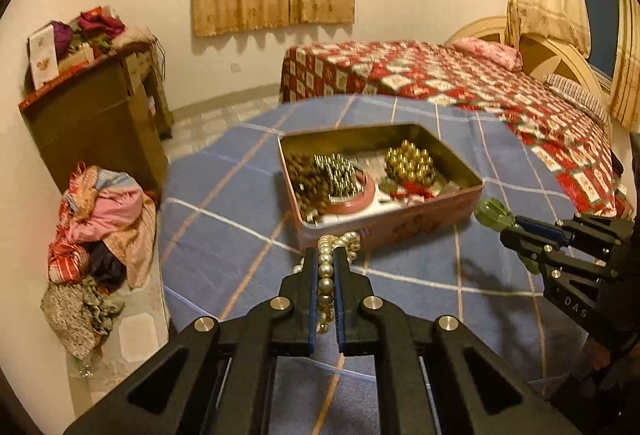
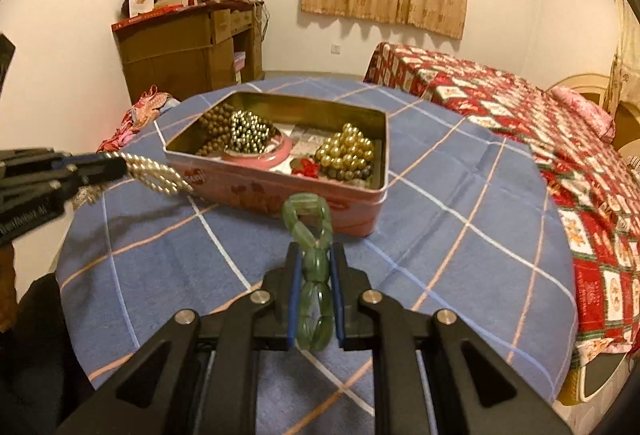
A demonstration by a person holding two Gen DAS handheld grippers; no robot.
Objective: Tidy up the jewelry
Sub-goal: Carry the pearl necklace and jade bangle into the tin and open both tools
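Two tools angled downward, left tool (image 1: 324, 255) clamping pearl strand (image 1: 325, 275), right tool (image 2: 316, 255) clamping green bracelet (image 2: 314, 271).

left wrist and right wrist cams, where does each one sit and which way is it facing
Left wrist: sits on the left claw, tilted down over the blue checked table at the pink tin; shut on a pearl necklace; right claw at its right edge.
Right wrist: sits on the right claw, facing the pink tin; shut on a green bracelet; left claw at its left edge.
Shared: tin, table, bed, curtains, both claws.
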